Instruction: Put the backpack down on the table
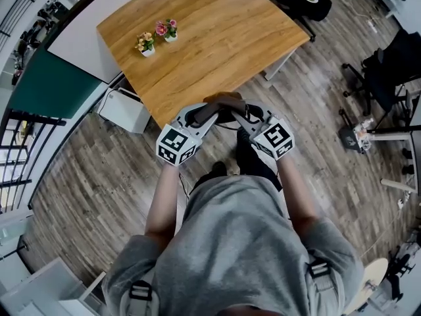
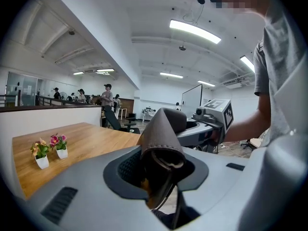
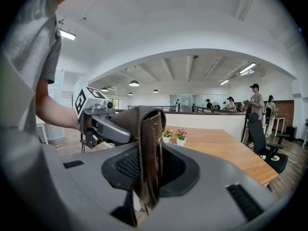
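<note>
Crosswise, backpack strap [image 1: 223, 100], arched up; betw. left gripper [image 1: 205, 114], right gripper [image 1: 242, 115]

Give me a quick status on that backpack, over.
Left gripper and right gripper both shut on the backpack strap. Held at the table edge, not set down yet. Flower pots farther across, not in the way.

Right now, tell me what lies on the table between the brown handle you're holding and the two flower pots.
Nothing. In the head view the wooden tabletop between the brown handle and the two flower pots is bare.
</note>
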